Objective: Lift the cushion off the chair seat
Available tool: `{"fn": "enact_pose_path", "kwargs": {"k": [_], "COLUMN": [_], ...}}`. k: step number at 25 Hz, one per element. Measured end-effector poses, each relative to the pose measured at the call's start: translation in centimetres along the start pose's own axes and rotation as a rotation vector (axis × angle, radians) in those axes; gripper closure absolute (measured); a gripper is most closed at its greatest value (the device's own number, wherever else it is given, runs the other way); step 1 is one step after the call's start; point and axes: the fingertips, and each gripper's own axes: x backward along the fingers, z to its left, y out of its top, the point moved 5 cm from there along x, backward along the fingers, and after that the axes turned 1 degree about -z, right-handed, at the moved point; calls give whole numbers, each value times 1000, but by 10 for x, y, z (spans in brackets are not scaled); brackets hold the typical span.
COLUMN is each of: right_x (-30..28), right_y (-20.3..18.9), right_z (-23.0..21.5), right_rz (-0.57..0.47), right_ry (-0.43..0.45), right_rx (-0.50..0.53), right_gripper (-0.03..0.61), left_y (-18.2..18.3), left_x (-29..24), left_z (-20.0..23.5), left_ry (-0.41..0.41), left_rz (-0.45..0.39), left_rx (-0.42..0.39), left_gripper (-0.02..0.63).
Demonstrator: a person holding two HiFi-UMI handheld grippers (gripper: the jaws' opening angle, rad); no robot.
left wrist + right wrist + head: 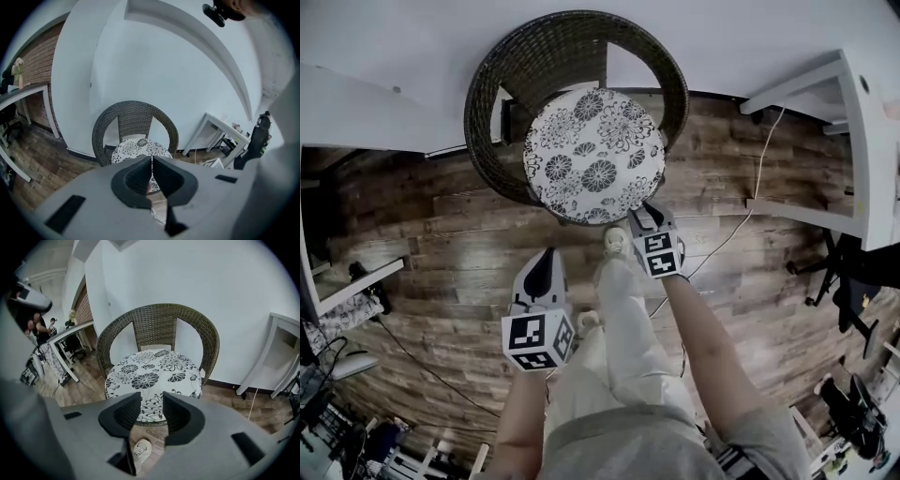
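Currently I see the floral cushion [593, 155] lying flat on the wicker chair [572, 37] seat. Right gripper [151, 405] has its jaws apart with nothing between them, tips near the cushion's front edge; can't confirm contact. Left gripper [151, 166] has its jaws together and empty, over the wood floor [441, 244], short of the chair.

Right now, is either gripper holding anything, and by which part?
Nothing is held. The left gripper is shut and empty; the right gripper is open, and the cushion lies ungripped on the chair.
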Motion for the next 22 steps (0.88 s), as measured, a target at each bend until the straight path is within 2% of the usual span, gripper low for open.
{"fn": "enact_pose_path", "kwargs": {"k": [7, 13, 22], "right_x": [-38, -59, -73], "right_y": [-35, -54, -65], "right_z": [-5, -10, -13], "right_rz": [97, 163, 148], "right_ry": [19, 9, 13], "right_rx": [29, 45, 41], "right_gripper": [370, 354, 356], "left_y": [-19, -30, -41], "left_x": [-20, -30, -35], "left_z": [5, 9, 10], "left_ry": [9, 22, 24], "left_rz": [36, 58, 65], "left_rx": [21, 32, 48], "left_gripper": [604, 604, 604]}}
